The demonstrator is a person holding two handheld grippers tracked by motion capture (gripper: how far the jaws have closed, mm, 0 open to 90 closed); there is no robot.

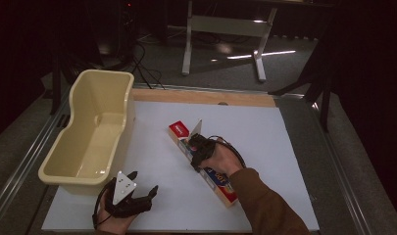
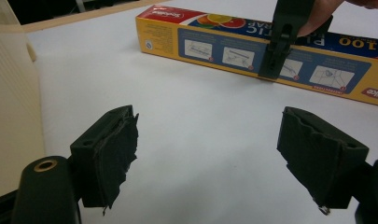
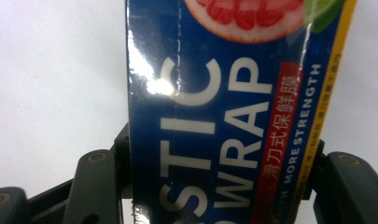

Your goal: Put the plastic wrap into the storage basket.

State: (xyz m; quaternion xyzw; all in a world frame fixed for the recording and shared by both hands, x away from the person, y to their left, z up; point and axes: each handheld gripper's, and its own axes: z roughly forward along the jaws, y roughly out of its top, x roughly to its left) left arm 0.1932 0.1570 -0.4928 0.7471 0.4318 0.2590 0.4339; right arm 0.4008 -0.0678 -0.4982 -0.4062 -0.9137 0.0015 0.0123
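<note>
A long plastic wrap box (image 1: 219, 182), blue and yellow with a red end, lies flat and slantwise on the white tabletop (image 1: 269, 147). My right gripper (image 1: 196, 152) comes down on its middle, shut on the box. In the right gripper view the box (image 3: 214, 107) runs between the two jaws, which press on its long sides. My left gripper (image 1: 143, 182) rests low near the front edge, open and holding nothing. The left gripper view looks between its wide-apart jaws at the box (image 2: 214, 49), where one right gripper finger (image 2: 276, 51) lies against its near side.
A deep cream plastic tub (image 1: 73, 174) stands at the table's left edge, just beyond my left gripper, its wall (image 2: 11, 107) close at the left. A wooden strip (image 1: 201, 96) borders the back. A white desk frame (image 1: 188, 44) stands on the floor beyond.
</note>
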